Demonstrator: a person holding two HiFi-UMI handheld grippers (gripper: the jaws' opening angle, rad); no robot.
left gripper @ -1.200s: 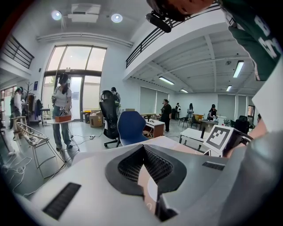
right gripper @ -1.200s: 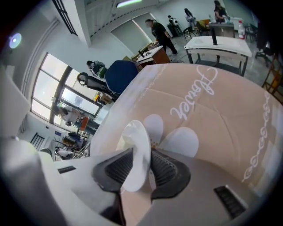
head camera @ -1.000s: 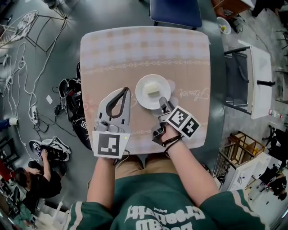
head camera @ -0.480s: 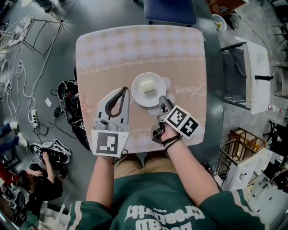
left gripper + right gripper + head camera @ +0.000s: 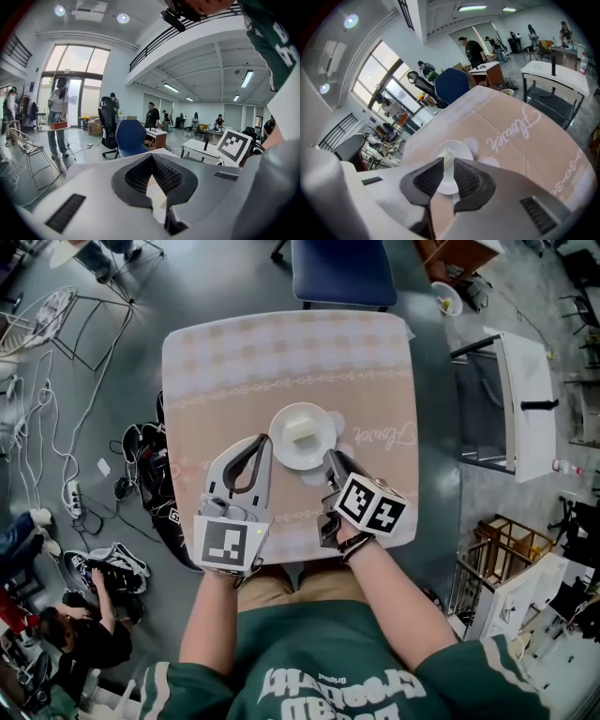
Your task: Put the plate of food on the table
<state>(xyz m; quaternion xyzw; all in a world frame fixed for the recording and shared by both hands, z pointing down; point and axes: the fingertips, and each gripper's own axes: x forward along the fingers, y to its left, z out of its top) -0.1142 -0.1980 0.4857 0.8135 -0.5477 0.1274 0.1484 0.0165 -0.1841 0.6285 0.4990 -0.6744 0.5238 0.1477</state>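
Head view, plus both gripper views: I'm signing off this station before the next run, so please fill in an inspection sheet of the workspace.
Surface: table, covered by a pale checked cloth.
Job's things: white plate resting on the table, with a pale block of food on it.
Clutter: nothing seen on the table.
Grippers: left gripper has its jaws together and is empty. Right gripper has its jaws closing with a narrow gap, nothing between them, tips beside the plate's rim.
Cables: white cables and a power strip on the floor.
Surroundings: blue chair beyond the table.
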